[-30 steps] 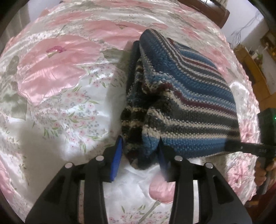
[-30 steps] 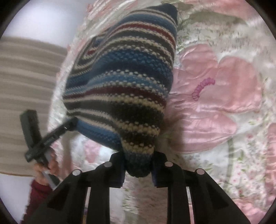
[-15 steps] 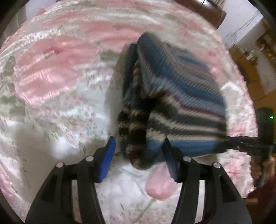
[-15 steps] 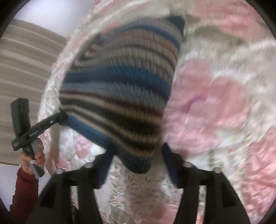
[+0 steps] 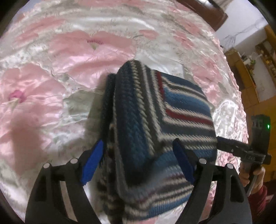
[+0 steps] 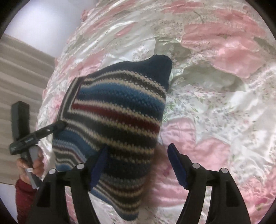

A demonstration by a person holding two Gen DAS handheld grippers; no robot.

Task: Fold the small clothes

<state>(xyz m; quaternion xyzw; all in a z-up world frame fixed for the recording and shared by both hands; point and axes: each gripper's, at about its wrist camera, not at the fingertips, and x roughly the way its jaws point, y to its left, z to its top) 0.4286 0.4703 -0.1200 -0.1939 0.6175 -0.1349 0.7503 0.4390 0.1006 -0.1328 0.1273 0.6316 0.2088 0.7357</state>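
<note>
A folded knit sweater striped in blue, cream, dark grey and red lies on the floral bedspread. My left gripper is open, its blue pads wide apart over the sweater's near folded edge. In the right wrist view the sweater fills the middle, and my right gripper is open too, with the sweater's near corner lying between and below its fingers. Each gripper shows in the other's view: the right gripper at the sweater's right edge, the left gripper at its left edge.
The pink and white satin bedspread spreads out all around the sweater. A person's hand in a dark red sleeve holds the right gripper. Wooden furniture stands past the bed's right edge, and a dark headboard at the far side.
Both grippers were shut on the sweater's near corners a second ago. Both have since opened wide and let go, and the sweater has settled folded on the bed.
</note>
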